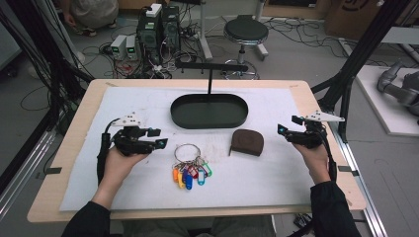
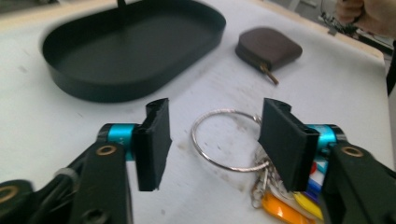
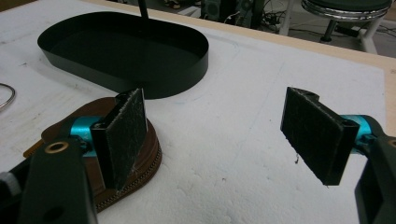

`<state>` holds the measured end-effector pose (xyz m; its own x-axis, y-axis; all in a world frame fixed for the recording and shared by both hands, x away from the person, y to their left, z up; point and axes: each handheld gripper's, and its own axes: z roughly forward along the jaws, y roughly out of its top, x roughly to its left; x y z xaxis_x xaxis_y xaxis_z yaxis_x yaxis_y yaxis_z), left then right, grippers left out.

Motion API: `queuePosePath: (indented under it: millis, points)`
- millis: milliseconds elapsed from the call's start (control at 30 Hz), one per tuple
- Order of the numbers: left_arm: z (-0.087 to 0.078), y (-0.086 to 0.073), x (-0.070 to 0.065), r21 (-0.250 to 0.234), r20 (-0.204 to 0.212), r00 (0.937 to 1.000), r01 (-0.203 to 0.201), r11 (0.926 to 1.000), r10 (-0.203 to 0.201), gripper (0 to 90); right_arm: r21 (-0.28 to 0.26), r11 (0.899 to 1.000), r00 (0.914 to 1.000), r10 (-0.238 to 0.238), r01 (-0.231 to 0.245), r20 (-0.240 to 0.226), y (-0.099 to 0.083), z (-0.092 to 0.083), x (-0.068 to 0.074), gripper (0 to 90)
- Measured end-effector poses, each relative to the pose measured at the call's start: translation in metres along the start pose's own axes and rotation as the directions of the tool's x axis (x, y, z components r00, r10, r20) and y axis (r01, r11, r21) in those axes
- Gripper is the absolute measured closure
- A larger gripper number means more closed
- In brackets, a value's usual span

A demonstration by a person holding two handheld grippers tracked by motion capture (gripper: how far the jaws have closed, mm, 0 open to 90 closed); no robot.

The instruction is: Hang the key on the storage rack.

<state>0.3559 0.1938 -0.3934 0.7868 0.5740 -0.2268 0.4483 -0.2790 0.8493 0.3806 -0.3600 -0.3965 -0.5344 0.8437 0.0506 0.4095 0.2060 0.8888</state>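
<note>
Left hand-held gripper (image 2: 212, 140) straddles key ring (image 2: 226, 140), jaws apart.

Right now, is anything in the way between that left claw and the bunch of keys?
Nothing visible. The left gripper is open, its jaws either side of the key ring, with bare white mat between. The brown pouch and black tray lie beyond.

One black oval tray (image 1: 209, 111), near far edge of bench (image 1: 74, 148). One brown zip pouch (image 1: 248, 142). One large metal key ring (image 1: 187, 152), carrying bunch of coloured key tags (image 1: 190, 175): orange, blue, red, yellow, green seen; exact tag count unclear. Two tools: left tool (image 1: 157, 138), right tool (image 1: 288, 126).
</note>
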Motion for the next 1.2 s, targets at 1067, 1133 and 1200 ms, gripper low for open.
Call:
queuePosePath:
  millis: [1067, 1133, 1200]
  points:
    - [0.052, -0.031, -0.005, 0.159, -0.042, 0.9248, 0.380, 0.9114, -0.378, 64.6, -0.005, 1.000, 0.9998, -0.016, 0.016, 0.011, 0.000, 0.000, 0.001, 23.8]
    - [0.054, -0.033, -0.004, 0.154, -0.037, 0.9171, 0.398, 0.9045, -0.397, 65.6, -0.006, 1.000, 0.9998, -0.016, 0.016, 0.012, 0.000, 0.000, 0.001, 23.8]
    - [0.055, -0.035, -0.004, 0.144, -0.030, 0.9086, 0.416, 0.8977, -0.417, 67.3, -0.008, 1.000, 0.9998, -0.016, 0.016, 0.013, 0.000, 0.000, 0.001, 23.9]
